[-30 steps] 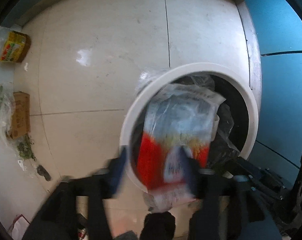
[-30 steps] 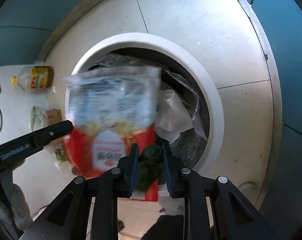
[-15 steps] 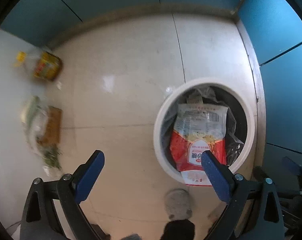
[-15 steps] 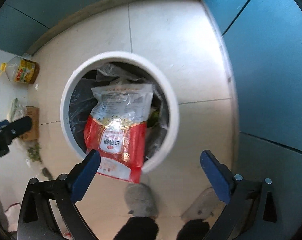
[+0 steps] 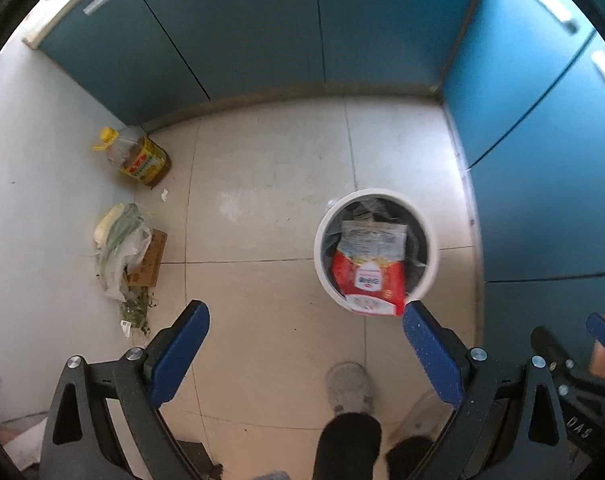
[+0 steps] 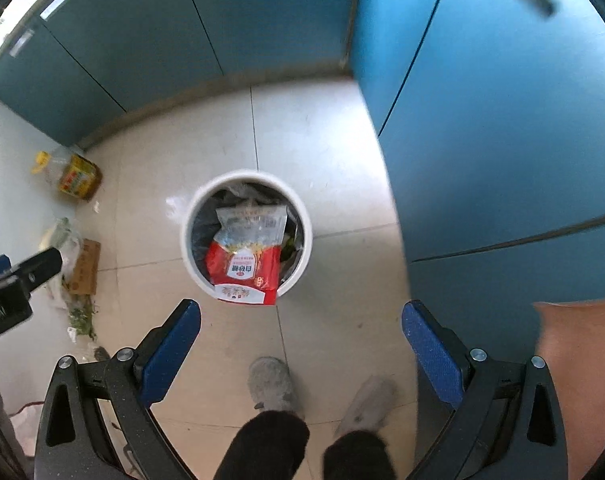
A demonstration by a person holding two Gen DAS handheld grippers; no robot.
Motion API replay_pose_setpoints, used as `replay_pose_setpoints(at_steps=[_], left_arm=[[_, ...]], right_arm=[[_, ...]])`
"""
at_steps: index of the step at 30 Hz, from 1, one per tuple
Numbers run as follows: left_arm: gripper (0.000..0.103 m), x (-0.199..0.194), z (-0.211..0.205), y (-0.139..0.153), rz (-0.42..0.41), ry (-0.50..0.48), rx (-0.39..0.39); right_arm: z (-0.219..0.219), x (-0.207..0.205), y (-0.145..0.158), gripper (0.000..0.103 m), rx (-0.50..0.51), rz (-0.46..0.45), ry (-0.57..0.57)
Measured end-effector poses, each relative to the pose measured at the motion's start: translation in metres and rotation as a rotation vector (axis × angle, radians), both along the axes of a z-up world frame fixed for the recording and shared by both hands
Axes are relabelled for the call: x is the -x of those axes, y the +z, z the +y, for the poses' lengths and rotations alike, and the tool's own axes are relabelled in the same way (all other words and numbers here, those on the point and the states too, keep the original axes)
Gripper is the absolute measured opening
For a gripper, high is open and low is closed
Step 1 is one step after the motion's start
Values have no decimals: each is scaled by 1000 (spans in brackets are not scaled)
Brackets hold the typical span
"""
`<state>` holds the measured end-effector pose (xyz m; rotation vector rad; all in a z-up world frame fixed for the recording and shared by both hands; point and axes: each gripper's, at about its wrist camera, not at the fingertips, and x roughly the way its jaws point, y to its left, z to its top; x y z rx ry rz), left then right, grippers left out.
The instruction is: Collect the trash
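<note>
A white round trash bin [image 5: 430, 248] [image 6: 306, 240] stands on the tiled floor far below both grippers. A red and clear plastic food bag [image 5: 368, 268] [image 6: 244, 256] lies in it, its lower end hanging over the near rim. My left gripper [image 5: 304, 316] is open with nothing between its blue pads. My right gripper [image 6: 300, 316] is open and empty too, high above the bin. The left gripper's tip [image 6: 42, 264] shows at the left edge of the right wrist view.
By the left wall lie an oil bottle [image 5: 136, 158] [image 6: 72, 174], a bag of greens [image 5: 120, 244] on a cardboard box [image 5: 148, 262] and leaf scraps [image 5: 136, 310]. Blue cabinets [image 5: 282, 28] [image 6: 502, 140] close the back and right. The person's slippered feet [image 5: 348, 386] [image 6: 272, 384] stand near the bin.
Both grippers let go of the red bag, opened wide and rose high above the bin. The bag now rests in the bin, hanging over its near rim.
</note>
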<state>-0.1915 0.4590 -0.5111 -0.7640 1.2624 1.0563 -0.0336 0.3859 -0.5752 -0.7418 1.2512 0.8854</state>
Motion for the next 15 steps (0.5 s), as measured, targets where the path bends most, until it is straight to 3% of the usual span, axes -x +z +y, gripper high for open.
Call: replay_pose_setpoints(at_steps=[6,15], left_arm=[[99,5,-55,105,-49,-2,-84],[99,14,-159,259,-154,0,-220]], right_arm=[[-56,8,139,102,-104,-30,11],[-160,13,317,102,-268,-53,59]])
